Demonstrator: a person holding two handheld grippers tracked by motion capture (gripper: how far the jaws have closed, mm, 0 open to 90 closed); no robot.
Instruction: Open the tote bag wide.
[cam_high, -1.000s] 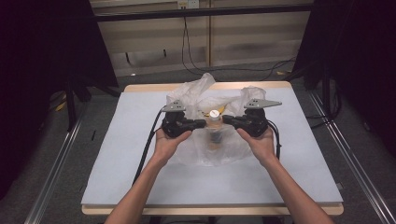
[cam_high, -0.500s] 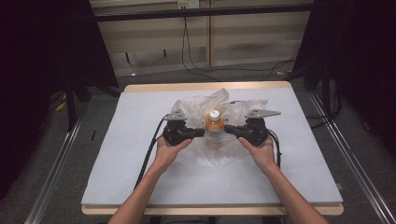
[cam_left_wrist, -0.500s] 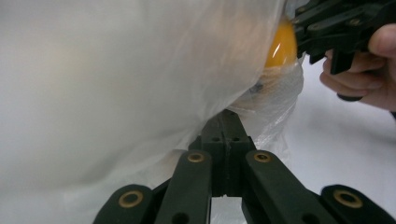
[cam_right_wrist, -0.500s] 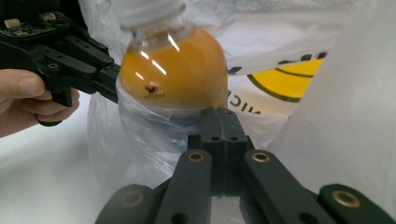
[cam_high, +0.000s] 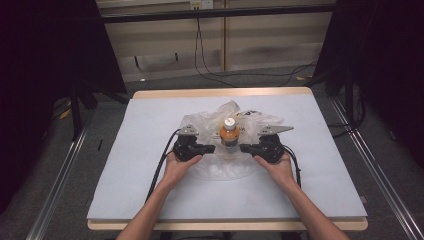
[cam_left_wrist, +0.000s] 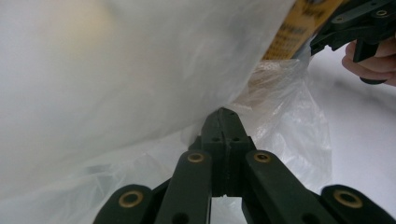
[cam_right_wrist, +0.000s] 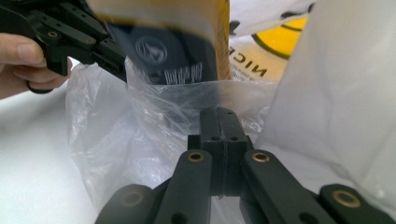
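Bottle (cam_high: 229, 134) upright in plastic bag (cam_high: 220, 167), both claws pinching bag

An orange bottle (cam_high: 229, 136) with white cap stands in a clear plastic bag (cam_high: 220, 167) on the pale-blue table (cam_high: 150, 130).

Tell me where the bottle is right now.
In the high view the bottle stands upright at the table's centre, inside the plastic bag, between the left gripper and right gripper.
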